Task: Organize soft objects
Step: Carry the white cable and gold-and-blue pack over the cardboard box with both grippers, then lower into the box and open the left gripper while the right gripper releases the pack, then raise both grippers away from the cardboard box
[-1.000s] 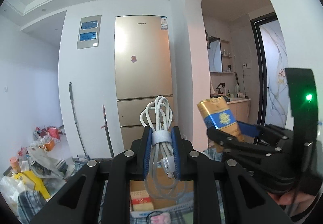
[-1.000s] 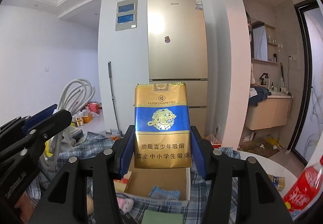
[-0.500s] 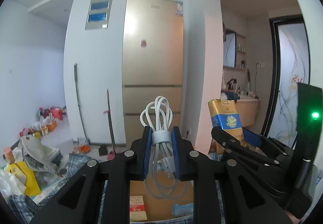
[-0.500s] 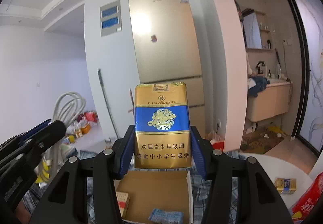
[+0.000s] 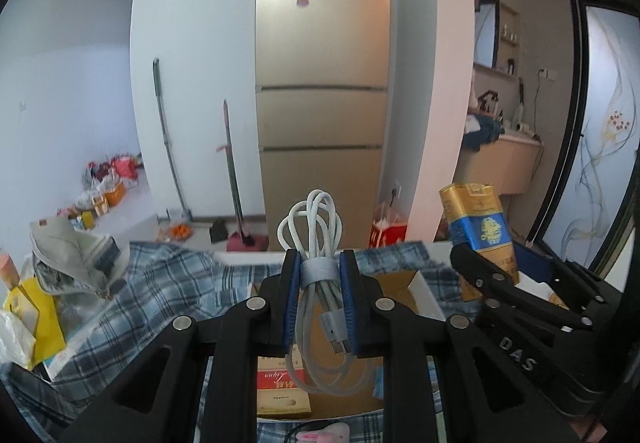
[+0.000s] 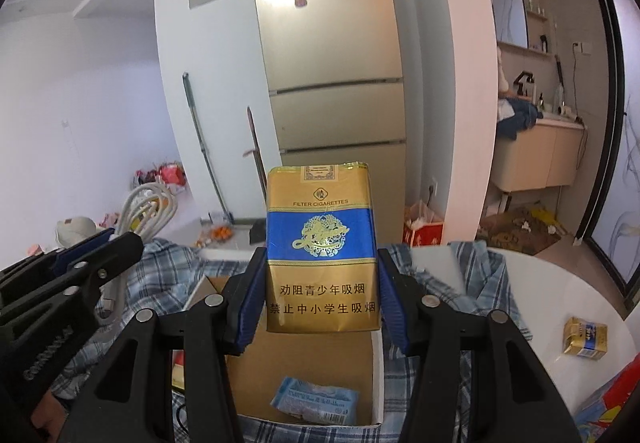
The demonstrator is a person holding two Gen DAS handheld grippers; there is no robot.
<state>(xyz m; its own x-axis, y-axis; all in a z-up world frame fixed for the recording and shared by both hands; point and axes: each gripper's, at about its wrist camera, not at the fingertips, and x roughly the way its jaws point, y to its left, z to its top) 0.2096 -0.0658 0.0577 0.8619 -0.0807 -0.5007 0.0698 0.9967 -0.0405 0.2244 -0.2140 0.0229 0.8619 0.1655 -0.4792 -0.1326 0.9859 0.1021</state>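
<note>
Cardboard box (image 6: pixel 304 359) rim below both tongs

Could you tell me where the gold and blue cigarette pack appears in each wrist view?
Left wrist view: the cigarette pack is at right, clamped in the right gripper.
Right wrist view: the pack fills the centre, between the blue pads.
Shared landmark: the gold fridge behind.

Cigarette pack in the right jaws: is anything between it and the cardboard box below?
Nothing visible. The cigarette pack hangs above the open cardboard box. A blue packet lies on the box floor near the front, with bare floor around it.
</note>
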